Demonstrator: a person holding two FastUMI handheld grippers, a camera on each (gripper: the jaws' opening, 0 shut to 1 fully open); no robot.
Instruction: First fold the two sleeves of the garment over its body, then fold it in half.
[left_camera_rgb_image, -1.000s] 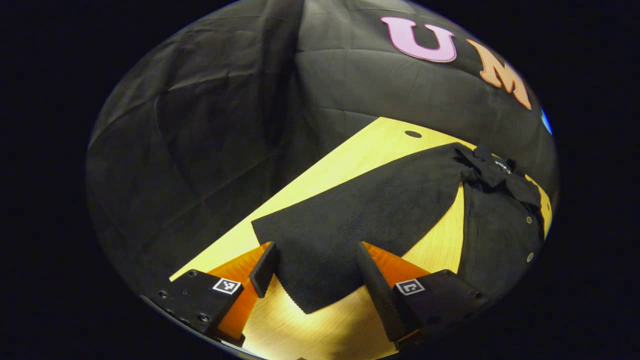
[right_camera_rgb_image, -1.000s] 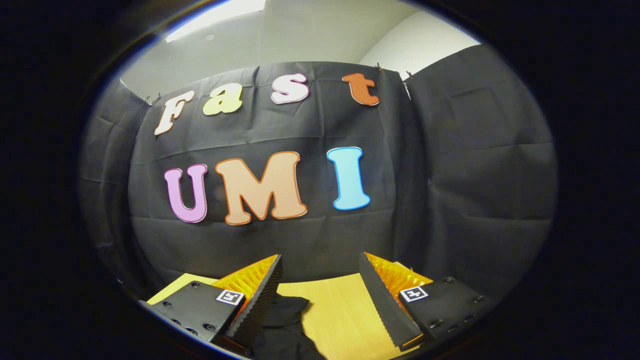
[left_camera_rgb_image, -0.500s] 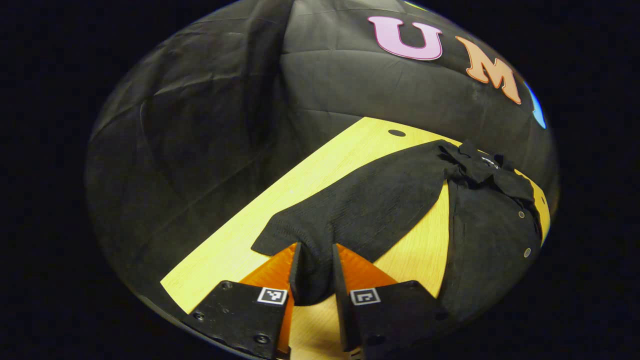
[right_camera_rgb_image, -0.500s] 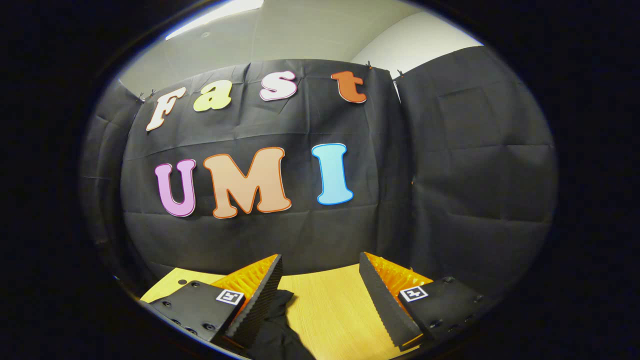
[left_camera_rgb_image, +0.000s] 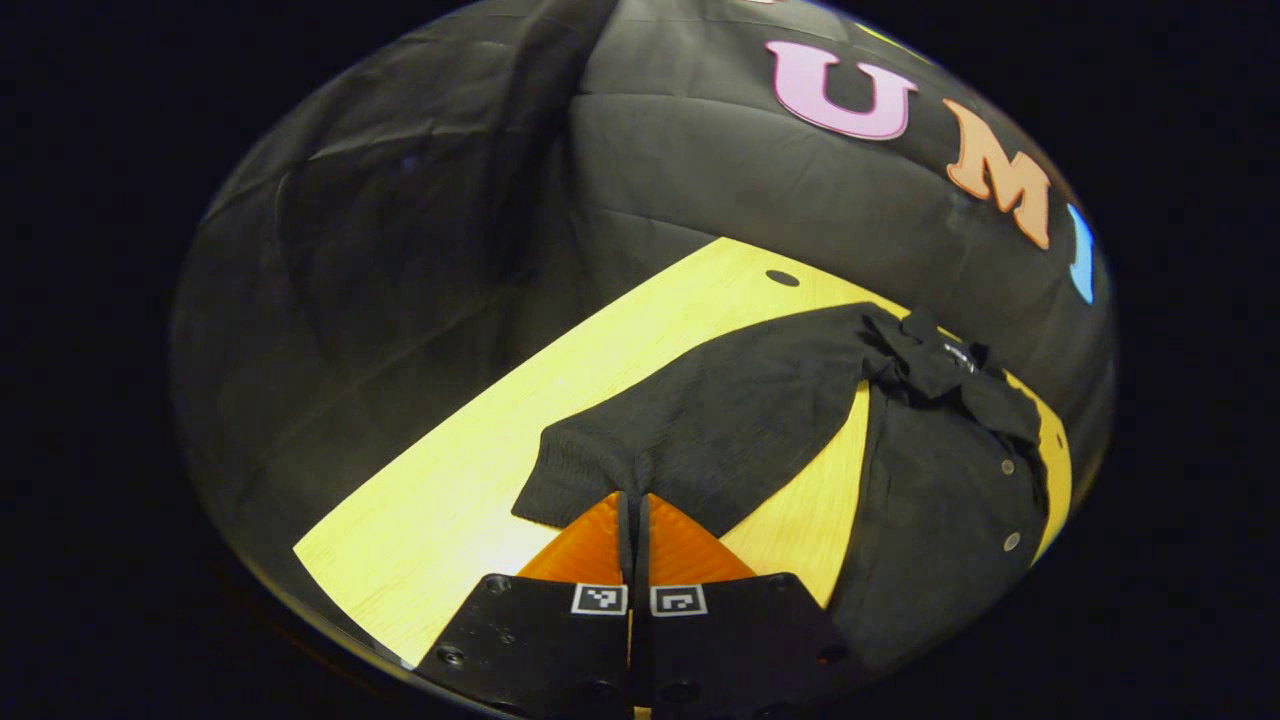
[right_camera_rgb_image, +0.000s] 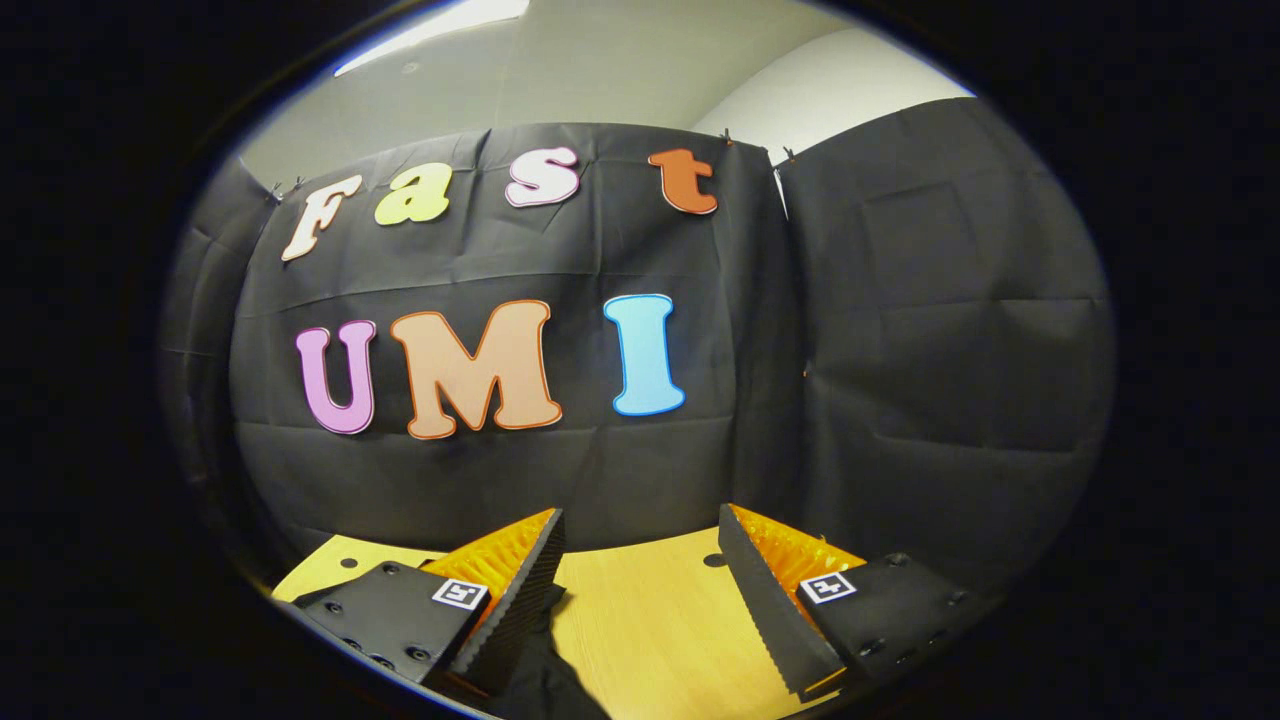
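A black button-up garment (left_camera_rgb_image: 940, 500) lies spread on the yellow wooden table (left_camera_rgb_image: 450, 500), its collar (left_camera_rgb_image: 930, 360) at the far end. One long sleeve (left_camera_rgb_image: 730, 410) stretches from the shoulder toward me. My left gripper (left_camera_rgb_image: 633, 500) is shut on that sleeve's cuff end, and the cloth bunches between the two fingers. In the right gripper view my right gripper (right_camera_rgb_image: 640, 515) hovers open over the table (right_camera_rgb_image: 650, 620) with nothing between its fingers. A corner of the black garment (right_camera_rgb_image: 545, 680) shows beside its left finger.
The booth's black cloth wall stands close behind the table on the far and left sides. A small round hole (left_camera_rgb_image: 782, 278) marks the table near its far edge, and it also appears as a hole (right_camera_rgb_image: 714, 560) in the right gripper view.
My left gripper went from open around the sleeve's cuff to shut on it, gathering the cloth. The right gripper stayed open and drifted slightly.
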